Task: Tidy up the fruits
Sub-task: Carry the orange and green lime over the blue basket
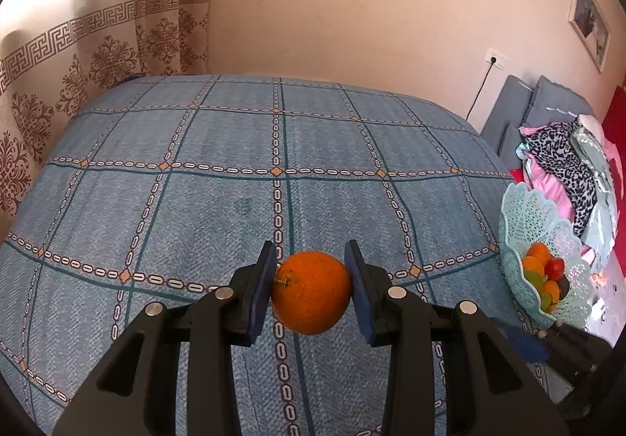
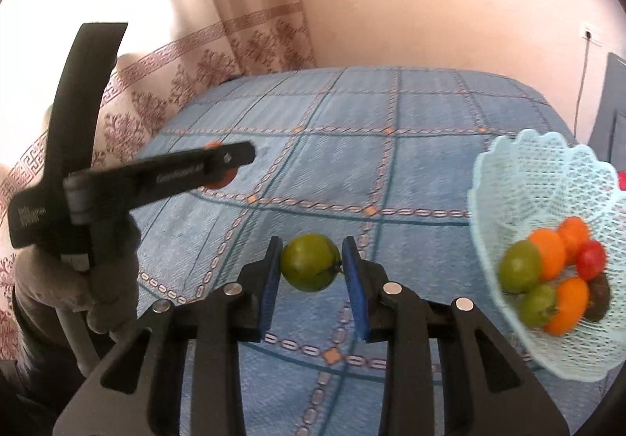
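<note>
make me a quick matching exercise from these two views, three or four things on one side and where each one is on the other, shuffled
Things:
1. orange
2. green fruit
3. red fruit
4. clothes pile

Places:
A. in the lace basket
B. between the right gripper's pads
C. beyond the basket, off the blue bedspread
D. between the left gripper's pads

Pairs: 1-D, 2-B, 3-A, 4-C
</note>
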{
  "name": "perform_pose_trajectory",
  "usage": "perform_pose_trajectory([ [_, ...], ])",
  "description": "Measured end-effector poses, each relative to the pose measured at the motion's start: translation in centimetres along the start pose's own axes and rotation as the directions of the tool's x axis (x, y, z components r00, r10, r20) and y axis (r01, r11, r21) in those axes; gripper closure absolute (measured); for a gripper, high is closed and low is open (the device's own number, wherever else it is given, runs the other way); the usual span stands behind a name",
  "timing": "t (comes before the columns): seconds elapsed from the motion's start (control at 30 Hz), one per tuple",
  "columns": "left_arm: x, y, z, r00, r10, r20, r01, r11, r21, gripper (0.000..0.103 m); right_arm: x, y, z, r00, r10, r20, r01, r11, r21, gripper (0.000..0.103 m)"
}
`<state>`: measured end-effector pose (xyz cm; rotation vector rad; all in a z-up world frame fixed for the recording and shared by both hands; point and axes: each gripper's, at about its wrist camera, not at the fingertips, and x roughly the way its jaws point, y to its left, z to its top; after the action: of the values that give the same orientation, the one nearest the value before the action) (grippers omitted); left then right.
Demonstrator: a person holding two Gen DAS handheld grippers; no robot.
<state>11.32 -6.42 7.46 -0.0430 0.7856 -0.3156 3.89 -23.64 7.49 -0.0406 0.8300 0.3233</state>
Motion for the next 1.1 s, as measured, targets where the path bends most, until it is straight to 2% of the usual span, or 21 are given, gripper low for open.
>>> perform_pose_trajectory([
  [0.47, -0.9, -2.5, 0.1, 1.000, -0.016, 0.009, 0.016, 0.998, 0.057, 0.066, -5.0, -6.4, 0.0, 0.990, -0.104, 0.091, 0.092, 0.987, 0.129, 0.071],
  [0.7, -0.9, -4.0, 0.0, 1.000, -0.020, 0.007, 0.019, 0.996, 0.087, 0.066, -5.6, -9.5, -0.6, 0.983, -0.158, 0.096, 0.136, 0.969, 0.206, 0.071],
  [0.97, -0.9, -5.7, 0.1, 1.000, -0.028, 0.004, 0.027, 0.992, 0.122, 0.067, -5.9, -12.2, -0.8, 0.977, -0.185, 0.105, 0.149, 0.949, 0.279, 0.069],
  [1.0, -0.8, -5.9, 0.1, 1.000, -0.028, 0.004, 0.028, 0.992, 0.125, 0.067, -5.9, -12.6, -0.8, 0.978, -0.184, 0.103, 0.147, 0.945, 0.293, 0.064],
  [1.03, -0.8, -6.1, 0.1, 1.000, -0.029, 0.003, 0.028, 0.991, 0.128, 0.066, -6.0, -12.9, -0.9, 0.977, -0.186, 0.104, 0.146, 0.940, 0.308, 0.050],
  [1.1, -0.7, -6.5, 0.2, 1.000, -0.030, 0.001, 0.029, 0.990, 0.138, 0.066, -6.5, -13.5, -1.0, 0.973, -0.194, 0.126, 0.141, 0.931, 0.338, 0.040],
])
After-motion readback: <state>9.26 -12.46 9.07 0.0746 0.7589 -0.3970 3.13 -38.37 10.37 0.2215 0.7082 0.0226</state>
